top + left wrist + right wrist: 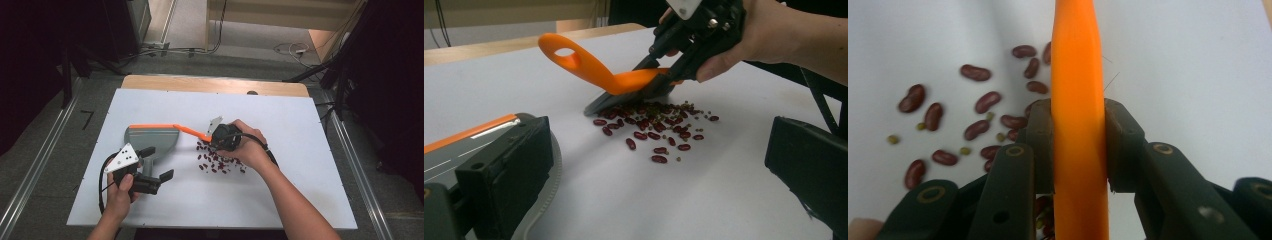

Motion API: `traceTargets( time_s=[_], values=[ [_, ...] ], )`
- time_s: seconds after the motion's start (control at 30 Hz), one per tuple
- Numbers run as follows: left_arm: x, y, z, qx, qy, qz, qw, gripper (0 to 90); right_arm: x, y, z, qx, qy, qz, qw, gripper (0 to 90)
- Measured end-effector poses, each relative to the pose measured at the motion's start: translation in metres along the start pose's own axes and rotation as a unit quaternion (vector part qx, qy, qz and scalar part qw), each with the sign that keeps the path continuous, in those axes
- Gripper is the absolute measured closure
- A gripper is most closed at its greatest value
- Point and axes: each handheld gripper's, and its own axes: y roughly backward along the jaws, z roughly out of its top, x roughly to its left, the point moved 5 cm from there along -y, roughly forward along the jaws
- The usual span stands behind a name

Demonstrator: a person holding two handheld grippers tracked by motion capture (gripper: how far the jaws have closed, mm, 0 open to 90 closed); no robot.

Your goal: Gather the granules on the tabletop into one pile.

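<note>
High view: a white-topped table (300,190) carries a grey plastic dustpan with an orange rim (150,139) and a scatter of dark red kidney beans with a few small green ones (217,162).
Right gripper (216,138): its fingers (1040,145) are clamped on the flat orange handle of a small hand brush (1078,125); the brush head sits at the far edge of the beans.
Left gripper (161,164): held just beside the dustpan's near side, fingers (504,175) apart and holding nothing.
Beans: loose on the table between brush and person, right of the dustpan, apart from its mouth.
Likely step: sweeping the beans toward the pan, I'd judge.
Risk: the pan lies unheld, so a firm sweep could shove it away.
Risk: round beans may roll past the brush's ends.
Risk: the smooth handle could twist in the grip.
</note>
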Motion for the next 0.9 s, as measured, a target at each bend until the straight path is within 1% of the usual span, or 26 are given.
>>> traceTargets(
  time_s=[0.07,0.17,0.2,0.27,0.3,0.33,0.4,0.43,0.6,0.73,0.83,0.9],
  values=[
    [0.0,0.0,0.0,0.0,0.0,0.0,1.0,0.0,0.003,0.002,-0.002,0.0,0.013,0.003,0.9999,68.3],
    [0.0,0.0,0.0,0.0,0.0,0.001,1.0,0.0,0.008,0.006,-0.004,0.001,0.022,0.01,0.9997,68.3],
    [0.0,0.0,0.0,0.001,0.0,0.001,1.0,0.0,0.01,0.007,-0.004,0.002,0.019,0.013,0.9997,68.3],
    [0.0,0.0,0.0,0.001,0.0,0.001,1.0,0.0,0.013,0.01,-0.005,-0.001,0.024,0.021,0.9995,68.3],
    [0.0,0.0,0.0,0.001,0.0,0.001,1.0,0.0,0.013,0.011,-0.005,-0.003,0.028,0.021,0.9994,68.4],
    [0.0,0.0,0.0,0.001,0.0,0.002,1.0,0.0,0.013,0.013,-0.006,-0.004,0.028,0.024,0.9993,68.5],
    [0.001,0.0,0.0,0.001,-0.001,0.002,1.0,0.0,0.011,0.016,-0.007,-0.01,0.015,0.023,0.9996,68.7],
    [0.001,0.0,0.0,0.001,0.0,0.002,1.0,0.0,0.01,0.018,-0.008,-0.012,0.015,0.023,0.9996,68.9],
    [0.0,-0.001,0.0,0.001,-0.001,0.002,1.0,0.0,0.0,0.019,-0.005,-0.027,-0.002,0.005,0.9996,69.0],
    [0.001,-0.001,0.0,0.001,-0.001,0.002,1.0,0.0,-0.011,0.017,0.005,-0.04,-0.006,-0.013,0.9991,69.1],
    [0.001,0.0,0.0,0.002,-0.001,0.002,1.0,0.0,-0.014,0.011,0.015,-0.041,-0.001,-0.027,0.9988,69.1],
    [0.001,0.0,0.0,0.001,0.0,0.003,1.0,0.0,-0.015,0.005,0.019,-0.036,0.013,-0.035,0.9987,69.1]
  ],
)
